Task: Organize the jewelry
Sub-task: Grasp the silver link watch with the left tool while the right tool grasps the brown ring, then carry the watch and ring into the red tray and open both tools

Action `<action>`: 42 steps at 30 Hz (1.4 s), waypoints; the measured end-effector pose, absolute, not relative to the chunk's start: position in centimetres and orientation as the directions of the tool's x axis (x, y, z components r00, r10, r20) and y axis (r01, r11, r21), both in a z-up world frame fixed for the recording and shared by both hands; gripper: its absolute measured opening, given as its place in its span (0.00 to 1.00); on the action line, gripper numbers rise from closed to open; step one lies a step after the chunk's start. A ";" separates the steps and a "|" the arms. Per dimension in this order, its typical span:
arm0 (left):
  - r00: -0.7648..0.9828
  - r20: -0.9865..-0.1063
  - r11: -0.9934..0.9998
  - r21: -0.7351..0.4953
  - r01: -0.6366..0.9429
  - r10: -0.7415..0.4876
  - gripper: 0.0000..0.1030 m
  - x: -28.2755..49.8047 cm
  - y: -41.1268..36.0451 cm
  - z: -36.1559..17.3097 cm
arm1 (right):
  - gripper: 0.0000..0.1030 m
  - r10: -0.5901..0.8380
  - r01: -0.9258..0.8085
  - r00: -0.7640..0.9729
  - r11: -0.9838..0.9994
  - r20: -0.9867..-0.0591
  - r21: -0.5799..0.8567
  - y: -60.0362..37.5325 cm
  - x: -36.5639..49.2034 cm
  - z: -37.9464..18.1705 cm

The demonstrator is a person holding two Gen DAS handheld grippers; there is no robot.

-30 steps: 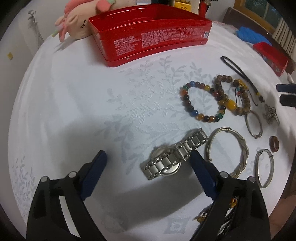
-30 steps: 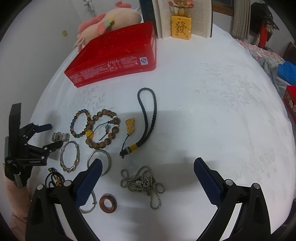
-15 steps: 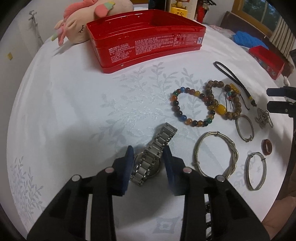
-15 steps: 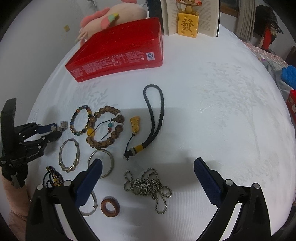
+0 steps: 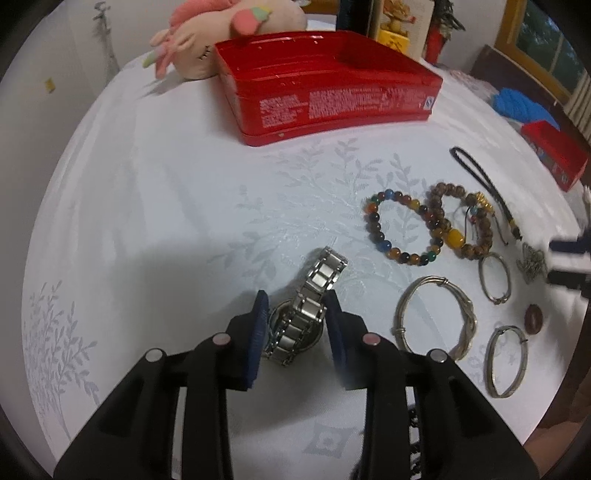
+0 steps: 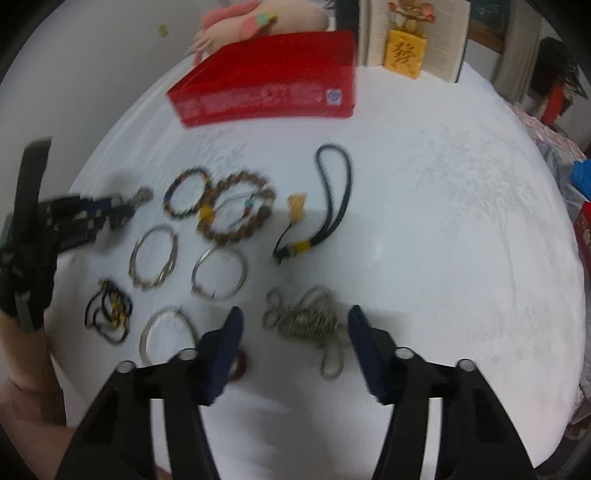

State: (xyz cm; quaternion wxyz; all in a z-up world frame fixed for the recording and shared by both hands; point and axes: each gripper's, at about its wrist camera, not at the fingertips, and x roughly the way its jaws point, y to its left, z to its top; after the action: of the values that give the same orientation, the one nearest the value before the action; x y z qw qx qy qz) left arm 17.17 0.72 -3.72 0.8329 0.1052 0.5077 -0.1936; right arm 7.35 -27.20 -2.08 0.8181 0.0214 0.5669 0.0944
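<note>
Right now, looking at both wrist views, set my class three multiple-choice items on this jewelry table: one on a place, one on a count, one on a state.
1. Where does the red tin stand?
A. at the far side of the table, past the jewelry
B. between the two grippers
C. on top of the open book

2. How many plain silver bangles lie on the cloth?
A. one
B. three
C. six

3. What is the left gripper doing?
A. hanging wide open over bare cloth
B. closed on the silver watch
C. gripping the ball chain

Answers: 1 A, the tin sits beyond the bead bracelets, in front of the plush toy. 2 B, the twisted bangle, the small bangle and the near bangle are all that show. 3 B, its blue pads press the watch band on both sides, while the ball chain lies between the right gripper's open fingers.
</note>
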 end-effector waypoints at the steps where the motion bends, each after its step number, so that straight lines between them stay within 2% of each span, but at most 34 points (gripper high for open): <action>1: 0.414 -0.884 0.904 -0.024 0.426 -0.218 0.29 17.0 0.8 -3.5 | 0.39 0.184 -0.145 0.312 0.979 -0.932 0.145 -27.0 7.0 -2.5; 4: 0.432 -0.873 0.908 -0.029 0.417 -0.226 0.29 16.3 1.0 -2.9 | 0.31 0.215 -0.172 0.260 0.970 -0.941 0.174 -26.6 6.5 -3.4; 16: 0.436 -0.866 0.907 -0.044 0.419 -0.244 0.29 15.3 1.0 -2.6 | 0.30 0.236 -0.203 0.266 0.962 -0.935 0.185 -25.4 6.5 -2.8; 23: 0.440 -0.864 0.906 -0.044 0.420 -0.245 0.29 15.2 1.0 -2.6 | 0.30 0.207 -0.214 0.234 0.964 -0.950 0.157 -24.4 7.0 -4.6; 24: 0.438 -0.865 0.906 -0.045 0.420 -0.246 0.29 15.2 1.0 -2.6 | 0.27 0.201 -0.216 0.241 0.965 -0.949 0.150 -24.3 7.0 -4.6; 26: 0.437 -0.864 0.906 -0.047 0.420 -0.248 0.29 15.2 1.0 -2.6 | 0.12 0.200 -0.227 0.259 0.963 -0.945 0.142 -24.1 6.8 -4.6; 29: 0.436 -0.864 0.906 -0.054 0.419 -0.253 0.29 15.2 1.0 -2.5 | 0.11 0.192 -0.244 0.281 0.962 -0.940 0.124 -23.8 6.4 -4.4; 35: 0.444 -0.857 0.901 -0.052 0.432 -0.262 0.29 14.7 0.6 -1.9 | 0.07 0.252 -0.252 0.329 0.952 -0.910 0.173 -24.7 5.8 -2.4; 42: 0.467 -0.838 0.898 -0.059 0.436 -0.282 0.29 14.3 0.1 -0.3 | 0.07 0.288 -0.245 0.390 0.948 -0.875 0.203 -26.0 5.9 0.1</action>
State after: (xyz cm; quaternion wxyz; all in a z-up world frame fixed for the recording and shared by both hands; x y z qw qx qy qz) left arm 14.28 0.13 -0.33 0.8525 0.0817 0.4714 -0.2108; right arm 5.87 -25.97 0.07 0.8334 0.0206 0.5287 0.1598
